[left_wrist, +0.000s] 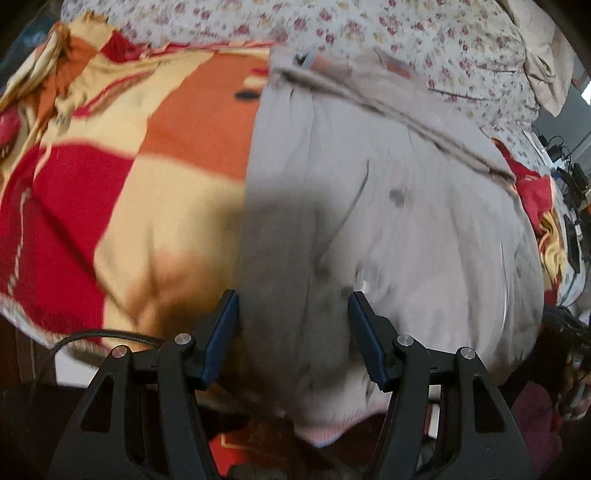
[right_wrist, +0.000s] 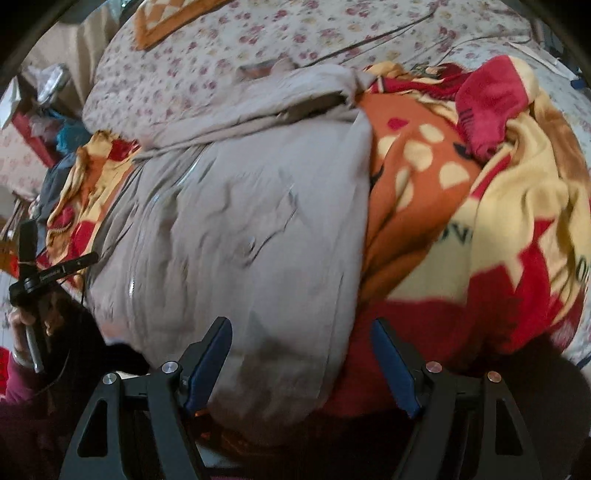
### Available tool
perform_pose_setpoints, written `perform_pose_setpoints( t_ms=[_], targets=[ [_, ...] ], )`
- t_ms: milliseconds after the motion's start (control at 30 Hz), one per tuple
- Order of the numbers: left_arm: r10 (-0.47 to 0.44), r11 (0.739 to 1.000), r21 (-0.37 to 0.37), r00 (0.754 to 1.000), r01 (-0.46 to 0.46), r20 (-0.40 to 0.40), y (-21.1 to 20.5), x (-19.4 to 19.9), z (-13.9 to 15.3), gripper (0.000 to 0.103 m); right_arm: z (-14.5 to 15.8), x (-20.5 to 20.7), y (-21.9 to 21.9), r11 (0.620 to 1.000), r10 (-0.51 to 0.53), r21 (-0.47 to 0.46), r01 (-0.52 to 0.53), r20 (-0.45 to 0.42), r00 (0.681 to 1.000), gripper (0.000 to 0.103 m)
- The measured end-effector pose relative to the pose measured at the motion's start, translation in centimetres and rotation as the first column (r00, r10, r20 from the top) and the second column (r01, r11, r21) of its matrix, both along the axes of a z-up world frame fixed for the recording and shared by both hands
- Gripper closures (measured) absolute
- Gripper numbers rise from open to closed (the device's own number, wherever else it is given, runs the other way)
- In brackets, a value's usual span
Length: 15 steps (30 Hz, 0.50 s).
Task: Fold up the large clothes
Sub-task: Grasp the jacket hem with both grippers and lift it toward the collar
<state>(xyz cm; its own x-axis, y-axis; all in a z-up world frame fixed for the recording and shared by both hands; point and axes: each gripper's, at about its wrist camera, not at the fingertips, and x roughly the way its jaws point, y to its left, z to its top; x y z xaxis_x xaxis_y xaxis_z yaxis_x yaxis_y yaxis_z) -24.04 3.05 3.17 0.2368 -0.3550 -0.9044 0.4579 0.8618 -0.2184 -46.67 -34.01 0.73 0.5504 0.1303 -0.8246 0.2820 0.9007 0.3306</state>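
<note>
A: Left wrist view. What is lying in frame?

B: A large grey garment (left_wrist: 388, 221) is filling the centre and right of the frame, spread over a red, orange and cream blanket (left_wrist: 129, 177). A floral bedsheet (left_wrist: 369, 26) is showing along the top. The garment's near hem is hanging at lower centre, and one long strip of it, possibly a sleeve, is lying across its upper part.

A: State of the left hand-held gripper (left_wrist: 293, 295)?

B: Its jaws are standing apart with nothing between the pads; the garment's left edge is lying beneath the gap, not being pinched.

A: Right wrist view?

B: The same grey garment (right_wrist: 240, 229) is occupying the centre and left of the frame, its straight right edge running down toward lower centre. The blanket (right_wrist: 480, 221) is bunching at the right, the floral bedsheet (right_wrist: 258, 44) is showing at the top. At the left edge a hand (right_wrist: 26, 325) is holding the other device.

A: And the right hand-held gripper (right_wrist: 301, 325)?

B: It is likewise open and empty, hovering over the garment's right edge near the hem.

A: Progress?

B: I am judging the fold as early. The garment is lying roughly flat with perhaps one part folded in; wrinkles are remaining. Gripping both near corners and folding the body over appears to be outstanding.
</note>
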Motion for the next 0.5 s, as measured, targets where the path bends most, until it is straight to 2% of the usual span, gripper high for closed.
perform_pose_setpoints(
  t_ms=[200,300,500],
  targets=[
    [0.004,0.999,-0.035,0.997,-0.007,-0.078,2.6,-2.0,-0.7,0.042,-0.9,-0.7,2.5,0.993,0.091,0.079,-0.09,-0.006,0.996,0.028],
    [-0.018,1.0,-0.021,0.994,0.016,-0.106,3.2,-3.1,-1.3,0.042,-1.7,-0.9,3.3,0.99,0.119,0.088,-0.114,-0.049,0.992,0.028],
    [-0.043,0.999,0.023,0.99,0.046,-0.135,2.5,-3.8,-2.9,0.042,-4.1,-0.8,4.1,0.978,0.144,0.165,-0.125,-0.107,0.984,0.027]
  ],
)
